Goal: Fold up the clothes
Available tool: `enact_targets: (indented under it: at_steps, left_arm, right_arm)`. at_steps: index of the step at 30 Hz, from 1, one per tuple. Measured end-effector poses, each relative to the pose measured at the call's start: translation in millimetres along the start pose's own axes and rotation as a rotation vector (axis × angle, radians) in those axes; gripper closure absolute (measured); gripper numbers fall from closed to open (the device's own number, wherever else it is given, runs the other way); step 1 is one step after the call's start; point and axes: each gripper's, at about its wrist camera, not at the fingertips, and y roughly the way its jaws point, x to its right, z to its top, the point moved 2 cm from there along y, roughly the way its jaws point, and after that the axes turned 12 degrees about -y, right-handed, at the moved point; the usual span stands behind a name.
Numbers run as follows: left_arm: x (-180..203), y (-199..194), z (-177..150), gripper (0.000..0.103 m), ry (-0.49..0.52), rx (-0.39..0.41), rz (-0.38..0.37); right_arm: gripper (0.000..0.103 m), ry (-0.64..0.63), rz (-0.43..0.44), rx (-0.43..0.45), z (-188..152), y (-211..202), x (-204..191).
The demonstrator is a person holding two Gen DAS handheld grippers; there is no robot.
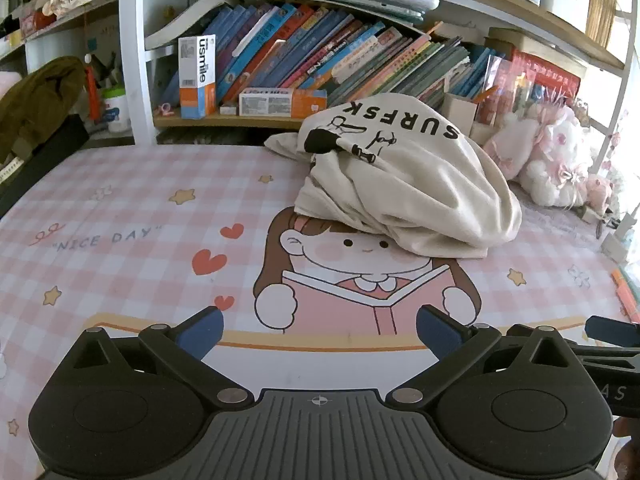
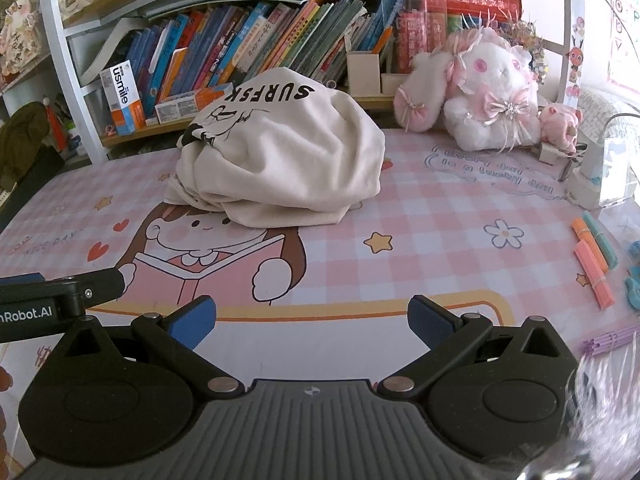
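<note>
I count one crumpled cream printed T-shirt (image 2: pixel 280 160) at the frame's centre, one large white-and-pink plush rabbit (image 2: pixel 492 96) upper right, two orange-and-white "usmile" cartons (image 1: pixel 197 76) upper left, and my two black grippers, left (image 1: pixel 320 330) and right (image 2: pixel 312 320), each with two blue-padded fingers.

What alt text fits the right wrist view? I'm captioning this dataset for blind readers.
A crumpled cream T-shirt with black lettering lies unfolded on a pink checked cartoon desk mat, beyond the right tool, whose blue-padded jaws are open and empty. The left tool enters at the left edge; a bookshelf and white plush rabbit stand behind.
</note>
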Motion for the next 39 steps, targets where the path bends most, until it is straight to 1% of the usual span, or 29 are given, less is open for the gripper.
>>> enact_targets:
  at_steps: [20, 30, 33, 39]
  left_arm:
    - [0.5, 5.3, -0.5, 0.0, -0.004, -0.027, 0.012]
    - [3.7, 6.1, -3.5, 0.0, 0.01, -0.023, 0.039]
    - [4.7, 6.5, -4.5, 0.0, 0.015, -0.016, 0.058]
    - [8.1, 6.0, -6.7, 0.0, 0.015, -0.014, 0.049]
  right_arm:
    - [0.0, 0.012, 0.023, -0.022, -1.9, 6.1, 2.4]
    - [0.0, 0.008, 0.051, -0.04, -6.2, 9.8, 3.0]
    - [0.0, 0.005, 0.059, -0.045, -7.7, 10.9, 4.0]
    - [0.0, 0.007, 0.076, -0.056, -10.9, 13.3, 7.9]
